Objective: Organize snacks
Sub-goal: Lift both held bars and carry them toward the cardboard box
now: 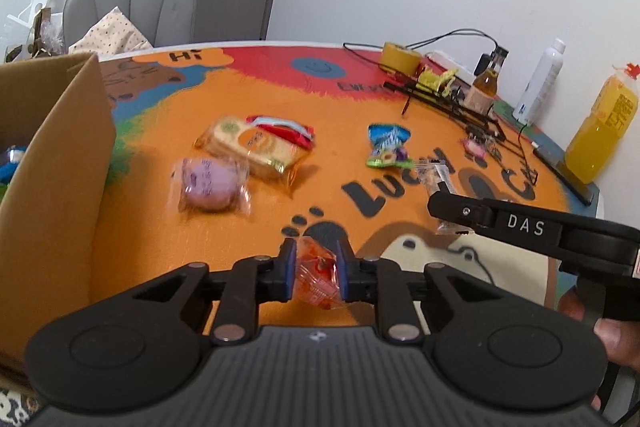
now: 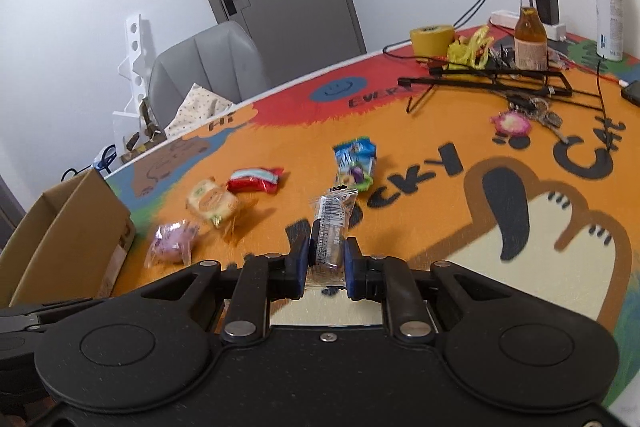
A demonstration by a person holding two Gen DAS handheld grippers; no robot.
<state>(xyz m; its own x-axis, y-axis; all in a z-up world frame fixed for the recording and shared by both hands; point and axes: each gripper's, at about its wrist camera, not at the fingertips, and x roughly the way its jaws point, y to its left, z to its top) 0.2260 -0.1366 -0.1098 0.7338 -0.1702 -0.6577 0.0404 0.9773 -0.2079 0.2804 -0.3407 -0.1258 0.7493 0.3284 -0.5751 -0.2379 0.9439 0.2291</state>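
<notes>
Since both are bound for the cardboard box (image 1: 52,163), left gripper (image 1: 316,269) fingers pinch an orange candy (image 1: 318,277) right of it, and right gripper (image 2: 326,259) pinches a clear-wrapped snack bar (image 2: 330,227), both lifted above the tabletop (image 1: 360,155) w/ other snacks waiting.

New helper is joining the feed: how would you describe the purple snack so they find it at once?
Start at the cardboard box on the orange table mat. The purple snack lies just beside its open end, a round lilac cake in clear wrap. Its neighbours are a tan biscuit pack and a red packet.
</notes>
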